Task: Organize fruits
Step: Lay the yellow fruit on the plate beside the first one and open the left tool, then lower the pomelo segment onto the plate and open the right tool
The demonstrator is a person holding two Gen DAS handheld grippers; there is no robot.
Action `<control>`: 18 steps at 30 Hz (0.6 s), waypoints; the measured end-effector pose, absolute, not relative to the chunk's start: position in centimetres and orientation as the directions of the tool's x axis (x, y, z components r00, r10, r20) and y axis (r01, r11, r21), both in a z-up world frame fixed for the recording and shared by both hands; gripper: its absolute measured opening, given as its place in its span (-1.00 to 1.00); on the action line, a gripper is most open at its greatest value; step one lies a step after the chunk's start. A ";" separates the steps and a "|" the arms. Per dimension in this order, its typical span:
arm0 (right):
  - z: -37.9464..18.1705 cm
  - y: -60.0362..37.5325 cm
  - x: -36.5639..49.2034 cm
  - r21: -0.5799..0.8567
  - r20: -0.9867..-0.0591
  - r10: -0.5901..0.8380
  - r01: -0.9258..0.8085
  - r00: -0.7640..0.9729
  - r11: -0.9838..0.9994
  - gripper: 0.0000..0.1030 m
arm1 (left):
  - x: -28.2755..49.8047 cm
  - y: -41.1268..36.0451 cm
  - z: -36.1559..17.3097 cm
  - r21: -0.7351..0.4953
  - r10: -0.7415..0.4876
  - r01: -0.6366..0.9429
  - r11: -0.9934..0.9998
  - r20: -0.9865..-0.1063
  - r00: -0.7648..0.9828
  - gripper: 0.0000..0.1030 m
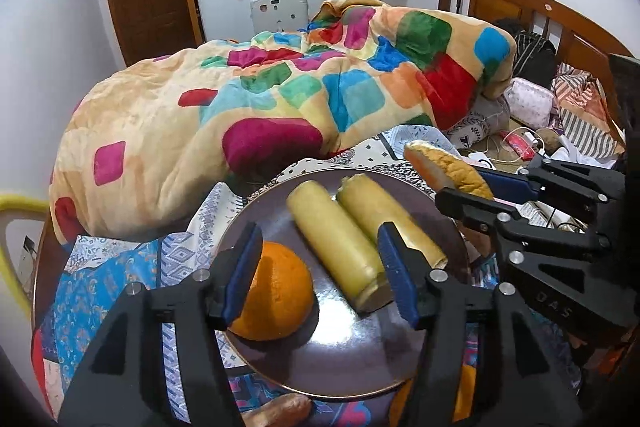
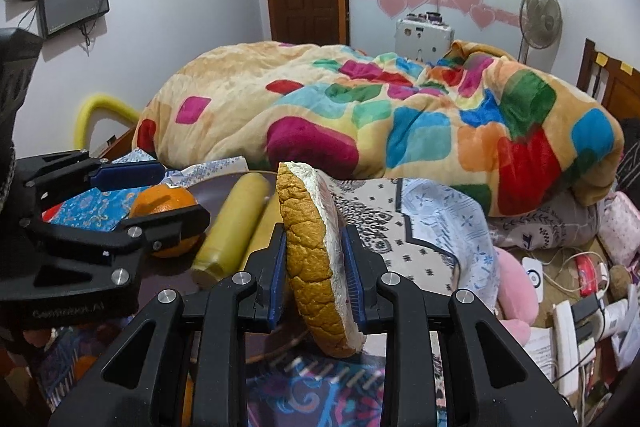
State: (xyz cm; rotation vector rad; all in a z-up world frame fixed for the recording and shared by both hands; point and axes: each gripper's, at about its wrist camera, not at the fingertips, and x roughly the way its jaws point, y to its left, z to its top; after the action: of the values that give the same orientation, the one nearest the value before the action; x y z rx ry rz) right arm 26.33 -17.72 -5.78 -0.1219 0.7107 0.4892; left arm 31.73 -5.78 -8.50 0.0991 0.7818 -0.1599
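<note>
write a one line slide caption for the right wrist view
Right claw grips a bread slice upright beside the plate holding an orange and two yellow pieces, left claw open above it.

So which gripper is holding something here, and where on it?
The right gripper clamps a bread slice across its flat faces, near the lower half. The left gripper is open, holding nothing, over the plate.

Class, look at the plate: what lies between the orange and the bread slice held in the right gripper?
Two yellow cylinders lie side by side on the plate, between the orange and the bread slice. Both wrist views show this.
</note>
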 end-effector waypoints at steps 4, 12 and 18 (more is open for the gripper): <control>-5.6 -17.4 27.2 0.056 -0.662 0.375 -0.457 0.648 0.888 -0.52 | 31.3 -4.5 -8.1 0.012 -0.107 0.162 0.987 -0.700 0.706 0.17; -5.1 -16.3 27.3 0.044 -0.666 0.355 -0.440 0.656 0.897 -0.53 | 30.2 -2.3 -8.0 -0.009 -0.108 0.140 0.990 -0.685 0.720 0.22; -5.2 -14.4 26.9 -0.028 -0.667 0.318 -0.450 0.673 0.893 -0.51 | 29.7 -0.9 -8.2 -0.021 -0.109 0.129 0.991 -0.681 0.725 0.22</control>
State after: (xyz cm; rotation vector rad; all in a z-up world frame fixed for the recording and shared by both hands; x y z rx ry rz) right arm 26.86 -14.44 -5.21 -0.1969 0.7108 0.4353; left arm 29.65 -0.93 -8.22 0.0283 0.7489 -0.1314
